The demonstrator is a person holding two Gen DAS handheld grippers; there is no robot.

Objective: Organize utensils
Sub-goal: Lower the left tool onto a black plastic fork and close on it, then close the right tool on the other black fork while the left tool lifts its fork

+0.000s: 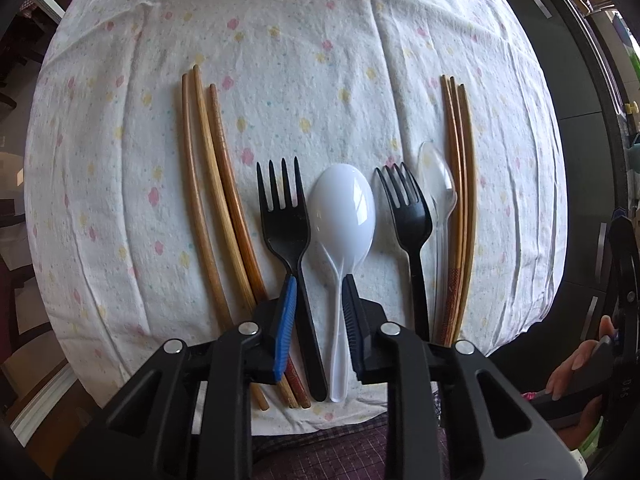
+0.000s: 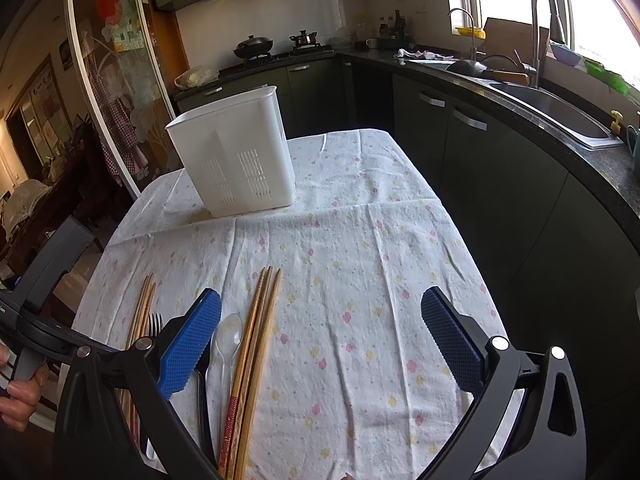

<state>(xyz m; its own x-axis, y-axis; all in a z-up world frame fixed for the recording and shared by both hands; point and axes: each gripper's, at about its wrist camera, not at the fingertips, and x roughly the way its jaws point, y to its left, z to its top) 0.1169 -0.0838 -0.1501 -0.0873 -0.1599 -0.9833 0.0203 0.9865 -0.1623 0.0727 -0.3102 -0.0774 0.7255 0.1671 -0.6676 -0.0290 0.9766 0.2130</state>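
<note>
The left gripper (image 1: 320,280) clamps two handles together, of the black fork (image 1: 286,224) and white spoon (image 1: 343,216). The right gripper (image 2: 320,340) is spread wide, empty; chopsticks (image 2: 256,340) lie between its jaws. No readable label on utensils.

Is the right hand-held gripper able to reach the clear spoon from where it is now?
Probably yes. The right hand-held gripper stands open over bare cloth, and the clear spoon lies just beside its left finger, uncovered, though chopsticks lie close alongside.
</note>
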